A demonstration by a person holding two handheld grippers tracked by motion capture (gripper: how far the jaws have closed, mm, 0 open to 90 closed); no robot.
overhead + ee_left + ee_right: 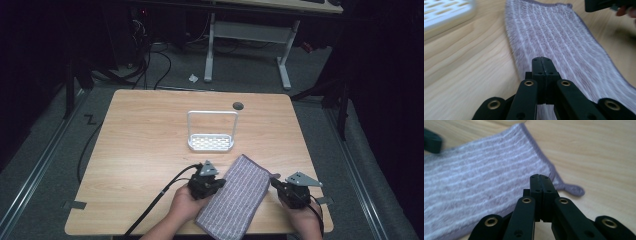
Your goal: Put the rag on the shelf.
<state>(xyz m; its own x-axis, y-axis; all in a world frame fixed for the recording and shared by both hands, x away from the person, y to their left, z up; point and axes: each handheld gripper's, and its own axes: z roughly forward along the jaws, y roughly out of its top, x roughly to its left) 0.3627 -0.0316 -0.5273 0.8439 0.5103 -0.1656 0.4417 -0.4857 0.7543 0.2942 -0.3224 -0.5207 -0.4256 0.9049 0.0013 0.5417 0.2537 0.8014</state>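
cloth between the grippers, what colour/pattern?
The cloth is muted purple-grey with thin white stripes and a darker purple edge, clearest in the left gripper view.

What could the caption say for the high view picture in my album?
Two shut grippers, left and right, flank a purple striped cloth on a wooden table, white rack behind.

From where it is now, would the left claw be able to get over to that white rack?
Probably yes. The left claw sits at the purple striped towel's left edge, jaws shut, and the white rack stands beyond it with bare table between them, so nothing blocks the way.
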